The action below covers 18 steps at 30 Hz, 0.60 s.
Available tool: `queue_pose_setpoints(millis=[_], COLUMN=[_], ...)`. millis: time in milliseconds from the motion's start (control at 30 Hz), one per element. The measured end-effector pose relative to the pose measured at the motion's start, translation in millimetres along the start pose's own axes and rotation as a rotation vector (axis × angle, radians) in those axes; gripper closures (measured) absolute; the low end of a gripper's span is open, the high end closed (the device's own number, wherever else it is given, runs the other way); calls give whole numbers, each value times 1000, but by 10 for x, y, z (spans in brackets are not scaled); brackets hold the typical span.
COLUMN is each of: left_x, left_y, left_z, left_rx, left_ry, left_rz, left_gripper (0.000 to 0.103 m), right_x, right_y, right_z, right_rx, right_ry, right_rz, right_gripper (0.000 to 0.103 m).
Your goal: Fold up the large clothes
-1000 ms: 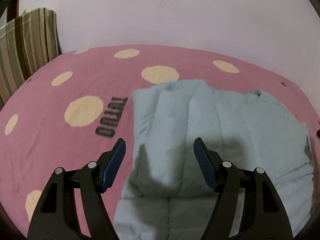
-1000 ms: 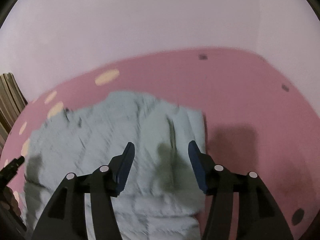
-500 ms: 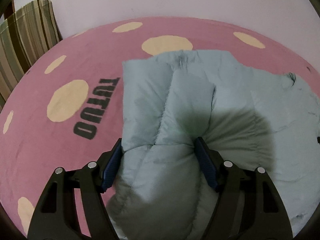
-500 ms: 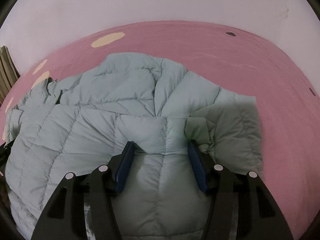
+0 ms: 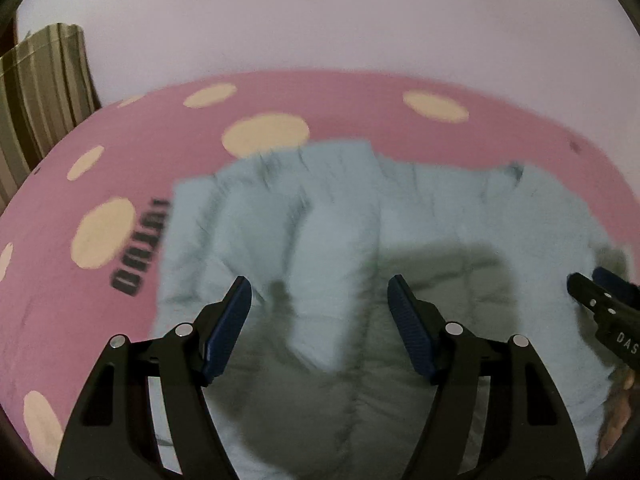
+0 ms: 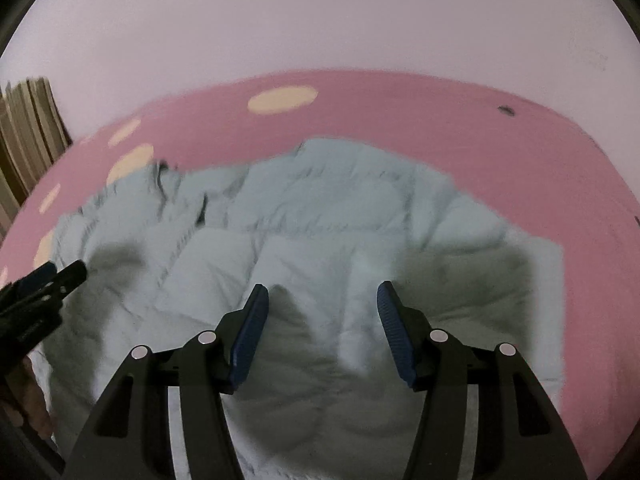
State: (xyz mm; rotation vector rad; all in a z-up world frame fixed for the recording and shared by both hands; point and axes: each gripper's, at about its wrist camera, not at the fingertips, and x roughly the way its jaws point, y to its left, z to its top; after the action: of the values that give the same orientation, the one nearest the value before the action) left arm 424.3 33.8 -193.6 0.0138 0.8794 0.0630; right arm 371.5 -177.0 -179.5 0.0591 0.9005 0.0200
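A pale blue-green quilted puffer jacket (image 5: 440, 208) (image 6: 340, 200) lies spread on a pink sheet. My left gripper (image 5: 320, 292) hovers over the jacket's left part, jaws apart, and nothing is pinched between its blue pads. Over the jacket's right part, my right gripper (image 6: 322, 300) is open too, and the cloth under it is in shadow. Each view catches the other tool at its edge: the right gripper (image 5: 600, 292) and the left gripper (image 6: 52, 280). Both views are blurred by motion.
The pink sheet (image 5: 360, 104) (image 6: 440, 120) has cream dots and dark lettering (image 5: 132, 264) left of the jacket. A striped cushion (image 5: 40, 92) (image 6: 28, 128) stands at the far left against a pale wall. A hand (image 5: 620, 412) shows at the edge.
Half a second ago the jacket bulged up between both pairs of fingers. Now both grippers have drawn back from it and the jacket lies flatter. The jaw widths look the same.
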Motion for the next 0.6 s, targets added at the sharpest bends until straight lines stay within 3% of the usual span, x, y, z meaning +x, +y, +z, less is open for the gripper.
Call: queue_pose_setpoints(millis=[167, 333, 400, 600], left_x=[218, -204, -328, -35], left_y=[-43, 139, 230, 357], left_z=[-112, -121, -201, -416], left_rx=[15, -35, -39, -49], left_ry=[23, -38, -60, 40], left_rz=[8, -32, -14, -13], left_gripper=[31, 31, 31, 30], right_x=[244, -228, -381, -177], right_y=[60, -146, -289, -514], right_z=[-86, -134, -230, -518], right_rx=[-7, 33, 59, 67], right_ry=[18, -37, -53, 31], right_rz=[-9, 20, -13, -39], right_gripper=[46, 46, 46, 45])
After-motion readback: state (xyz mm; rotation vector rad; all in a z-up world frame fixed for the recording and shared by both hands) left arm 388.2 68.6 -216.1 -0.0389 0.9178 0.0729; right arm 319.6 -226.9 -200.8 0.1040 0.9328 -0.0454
